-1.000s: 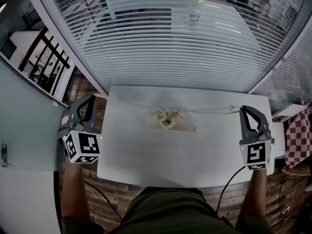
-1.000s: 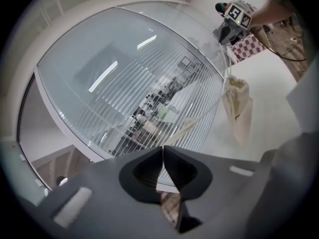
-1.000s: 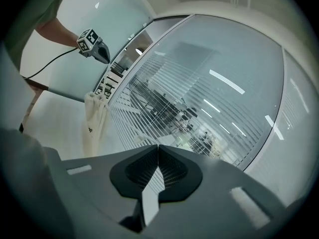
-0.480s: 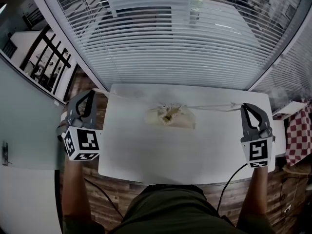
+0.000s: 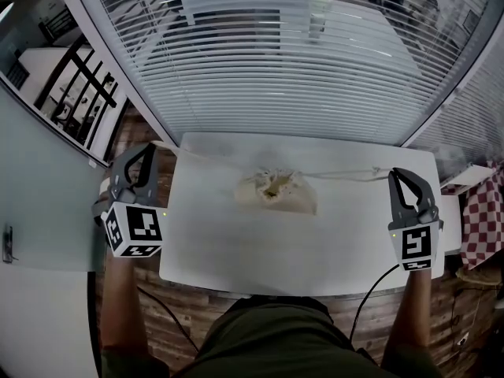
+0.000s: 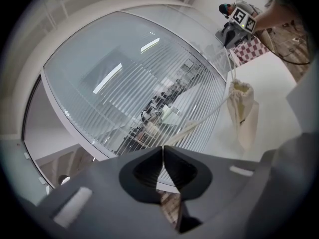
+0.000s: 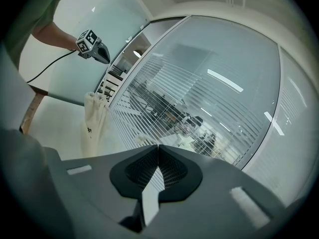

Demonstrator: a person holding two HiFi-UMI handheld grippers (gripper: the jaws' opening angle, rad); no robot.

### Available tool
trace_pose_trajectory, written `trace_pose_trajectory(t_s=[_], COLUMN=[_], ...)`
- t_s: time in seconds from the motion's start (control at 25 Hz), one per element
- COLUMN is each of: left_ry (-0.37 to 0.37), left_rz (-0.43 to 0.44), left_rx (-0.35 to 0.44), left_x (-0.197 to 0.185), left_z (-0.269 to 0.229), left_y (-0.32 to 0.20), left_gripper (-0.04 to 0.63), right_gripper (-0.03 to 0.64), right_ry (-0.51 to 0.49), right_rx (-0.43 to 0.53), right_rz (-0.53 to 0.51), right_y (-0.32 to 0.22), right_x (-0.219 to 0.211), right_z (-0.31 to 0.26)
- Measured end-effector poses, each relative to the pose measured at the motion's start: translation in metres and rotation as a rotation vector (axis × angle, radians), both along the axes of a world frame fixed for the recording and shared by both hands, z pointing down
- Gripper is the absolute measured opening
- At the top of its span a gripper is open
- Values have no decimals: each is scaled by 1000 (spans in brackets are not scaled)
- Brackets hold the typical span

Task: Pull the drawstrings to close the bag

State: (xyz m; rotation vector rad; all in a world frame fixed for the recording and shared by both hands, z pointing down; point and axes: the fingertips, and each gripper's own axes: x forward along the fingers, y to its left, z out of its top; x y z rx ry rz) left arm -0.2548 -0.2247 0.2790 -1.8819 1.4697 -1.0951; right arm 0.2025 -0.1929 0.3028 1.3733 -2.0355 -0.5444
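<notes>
A small cream drawstring bag (image 5: 276, 193) lies at the back middle of the white table (image 5: 236, 250), its mouth gathered and puckered. One pale drawstring (image 5: 209, 161) runs left from it to my left gripper (image 5: 150, 149), which hangs off the table's back left corner. The other drawstring (image 5: 346, 173) runs right to my right gripper (image 5: 396, 173) at the back right edge. In the left gripper view the jaws are shut (image 6: 162, 151) on the string (image 6: 199, 122) leading to the bag (image 6: 241, 111). My right gripper (image 7: 157, 148) is likewise shut on its string (image 7: 143, 139), with the bag (image 7: 92, 123) beyond.
Slatted window blinds (image 5: 276, 69) rise just behind the table's far edge. A glass partition (image 5: 47, 211) stands to the left. A red checkered cloth (image 5: 476, 227) lies off the right side. Cables trail from both grippers over the wooden floor (image 5: 181, 321).
Both grippers have drawn slightly outward and away from the bag, so the two strings lie straighter. The bag's mouth looks a little more gathered.
</notes>
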Motion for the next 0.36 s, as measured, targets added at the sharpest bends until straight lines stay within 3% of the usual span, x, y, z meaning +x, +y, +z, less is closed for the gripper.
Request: trace_pose_trajectory(t_s=[0.36], left_ry=[-3], left_rz=[0], left_rx=[-5], left_x=[-2], left_z=[3], left_y=[5], left_gripper=[15], right_gripper=[15], right_ry=[6], right_rx=[-7], right_rz=[8], right_y=[5], right_x=[3], right_z=[6])
